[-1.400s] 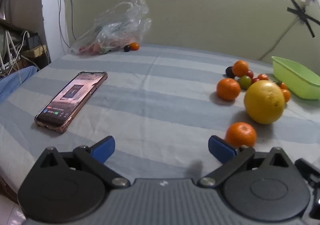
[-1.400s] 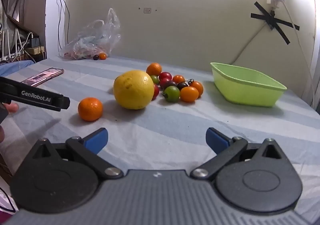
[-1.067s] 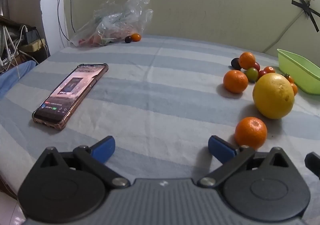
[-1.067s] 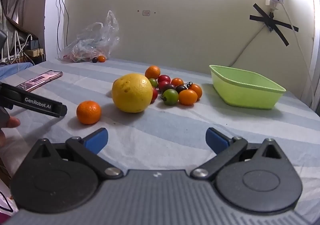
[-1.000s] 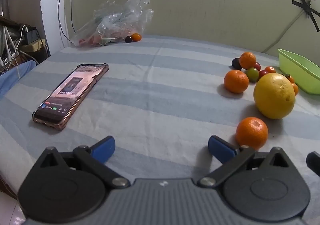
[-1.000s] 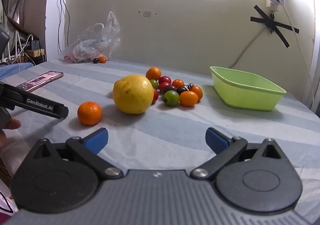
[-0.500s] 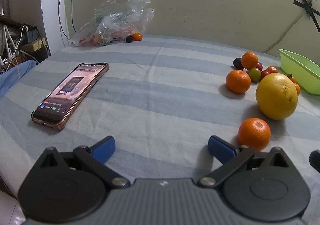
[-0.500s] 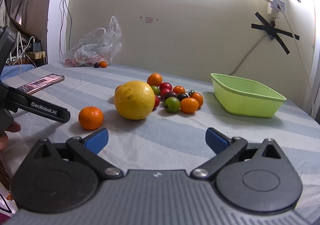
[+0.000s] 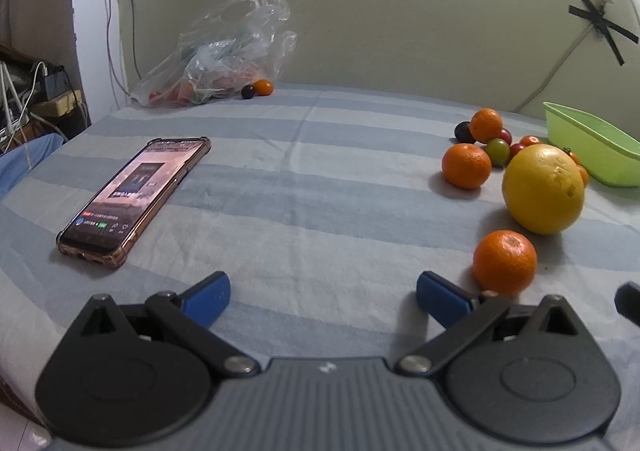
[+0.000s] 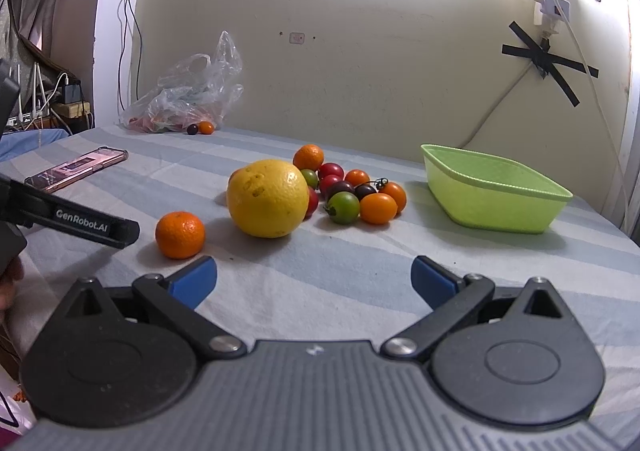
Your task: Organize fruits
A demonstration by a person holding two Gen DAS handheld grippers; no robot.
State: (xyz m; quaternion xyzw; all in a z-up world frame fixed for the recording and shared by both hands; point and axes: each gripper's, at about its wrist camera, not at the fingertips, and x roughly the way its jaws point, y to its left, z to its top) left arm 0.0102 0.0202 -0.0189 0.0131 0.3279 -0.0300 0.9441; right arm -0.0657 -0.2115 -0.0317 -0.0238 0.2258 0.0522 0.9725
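A big yellow grapefruit [image 10: 267, 198] lies on the striped cloth, with a tangerine [image 10: 180, 235] in front left of it and a cluster of cherry tomatoes [image 10: 352, 197] and another tangerine [image 10: 308, 157] behind. A green basket [image 10: 494, 195] stands empty at the right. My right gripper [image 10: 314, 281] is open and empty, near the front, short of the grapefruit. My left gripper [image 9: 322, 295] is open and empty; the near tangerine [image 9: 505, 263] sits just right of its right finger. The grapefruit [image 9: 543, 189] and basket [image 9: 592, 149] also show in the left wrist view.
A phone [image 9: 134, 195] lies screen up on the left of the cloth. A clear plastic bag [image 9: 216, 55] with more fruit sits at the back left by the wall, two small fruits [image 9: 258, 89] beside it. Cables and a charger stand off the left edge.
Both grippers have shifted slightly; the fruit has drifted a little right in the left wrist view. Both stay open, and nothing on the cloth has moved.
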